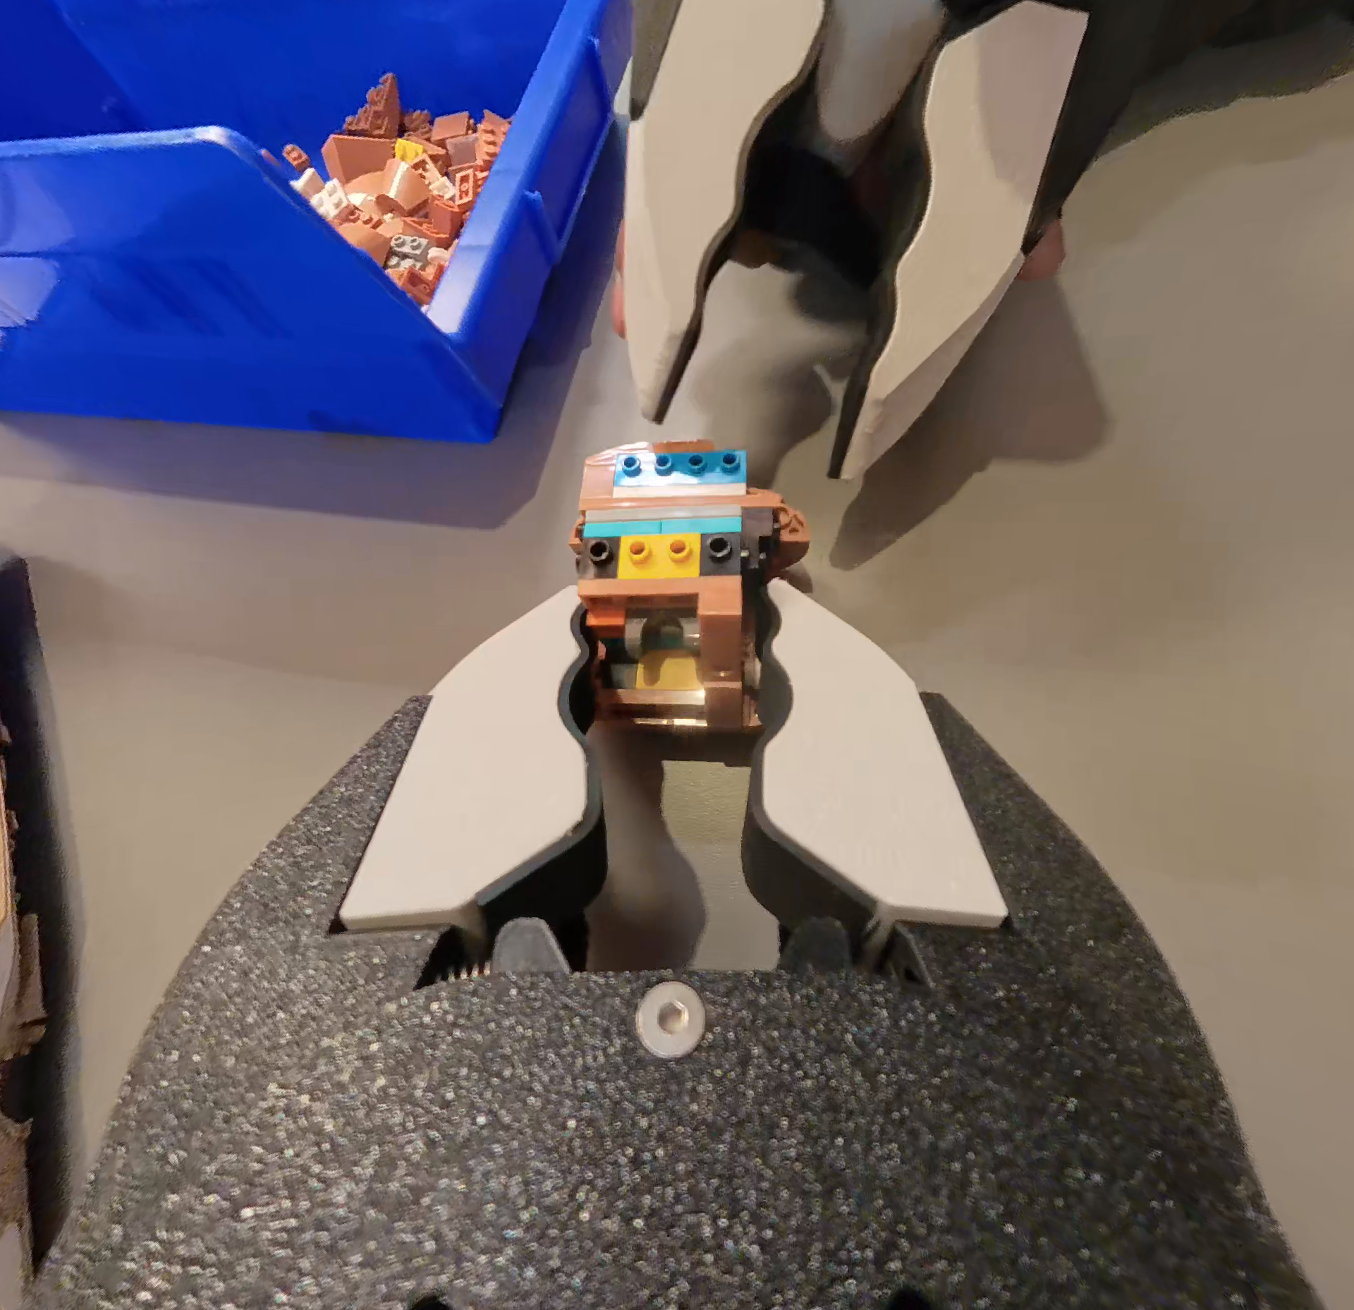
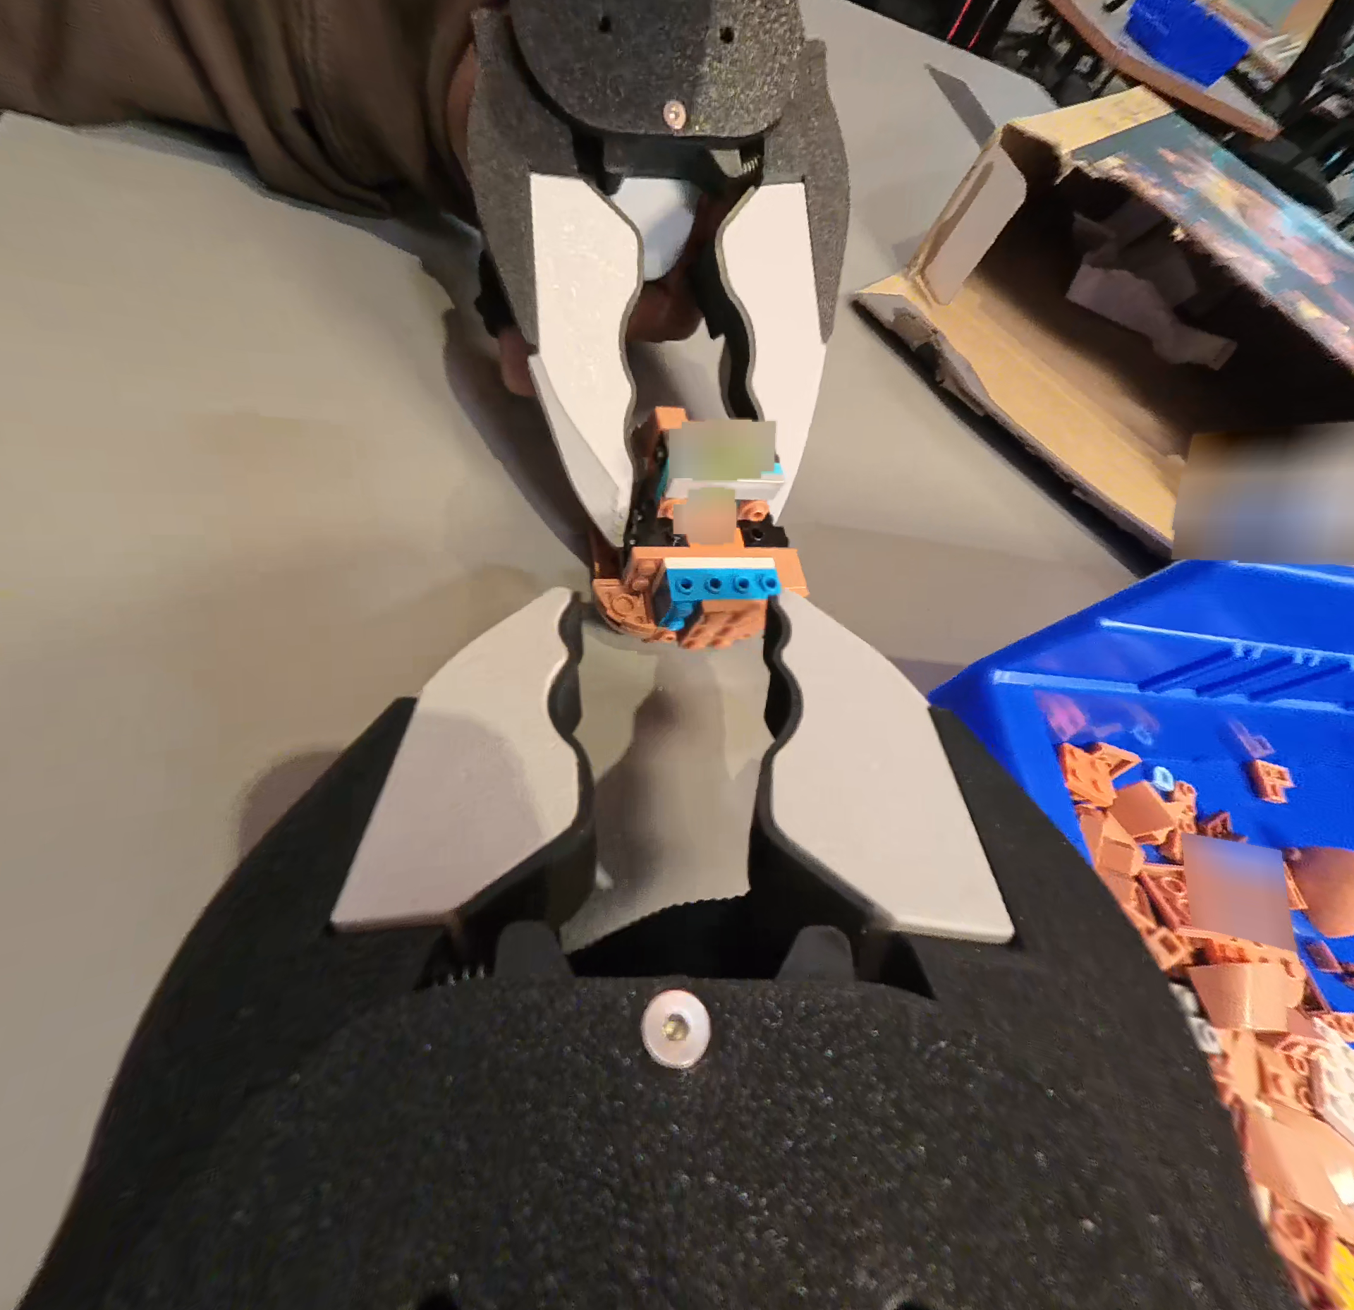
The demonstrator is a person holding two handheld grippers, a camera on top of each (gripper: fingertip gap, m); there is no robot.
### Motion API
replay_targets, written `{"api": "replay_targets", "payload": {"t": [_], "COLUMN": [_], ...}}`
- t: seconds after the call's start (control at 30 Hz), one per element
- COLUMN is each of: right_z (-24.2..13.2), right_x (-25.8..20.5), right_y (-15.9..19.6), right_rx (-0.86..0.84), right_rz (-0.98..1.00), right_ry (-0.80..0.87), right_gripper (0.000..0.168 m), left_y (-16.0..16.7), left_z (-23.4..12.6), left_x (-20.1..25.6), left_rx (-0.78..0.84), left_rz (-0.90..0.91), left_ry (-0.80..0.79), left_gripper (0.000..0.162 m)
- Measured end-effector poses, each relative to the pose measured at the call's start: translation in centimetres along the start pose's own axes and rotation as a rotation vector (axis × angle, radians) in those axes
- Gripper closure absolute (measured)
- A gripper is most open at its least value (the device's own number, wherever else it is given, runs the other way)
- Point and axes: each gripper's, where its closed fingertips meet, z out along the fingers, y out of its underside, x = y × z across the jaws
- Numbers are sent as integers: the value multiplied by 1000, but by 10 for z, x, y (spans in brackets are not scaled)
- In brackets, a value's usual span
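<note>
A small brick model (image 1: 659,556), brown with blue, teal, yellow and black parts, is clamped between the fingers of my left gripper (image 1: 670,608), which holds it above the grey table. In the right wrist view, the left gripper (image 2: 700,516) reaches in from the far side, shut on the model (image 2: 714,586). My right gripper (image 2: 670,604) is open and empty, its fingertips level with the model's near end and close on either side. In the left wrist view, the right gripper (image 1: 747,439) points in from the top, its tips just beyond the model's blue plate.
A blue bin (image 1: 220,322) with several loose brown bricks (image 1: 396,183) stands left of the model; it also shows in the right wrist view (image 2: 1172,637). An open cardboard box (image 2: 1026,366) lies at the far right. A person's sleeve (image 2: 256,65) is behind the left gripper. My two grippers' fingertips are within a few centimetres of each other.
</note>
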Motion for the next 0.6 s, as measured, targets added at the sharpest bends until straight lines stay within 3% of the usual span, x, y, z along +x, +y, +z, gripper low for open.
{"api": "replay_targets", "payload": {"t": [0.23, 0.4, 0.6], "right_z": [-6, -15, -22], "right_x": [-29, -14, -12], "right_y": [-2, 5, 11], "right_rx": [-31, -105, -195], "right_rz": [-4, 107, 106], "right_ry": [6, 255, 473], "right_gripper": [101, 107, 114], "left_y": [-8, -11, -19], "left_z": [2, 6, 0], "left_x": [26, 30, 22], "left_rx": [21, 14, 54], "left_rz": [56, 18, -164], "left_ry": [26, -44, -179], "left_gripper": [121, 122, 123]}}
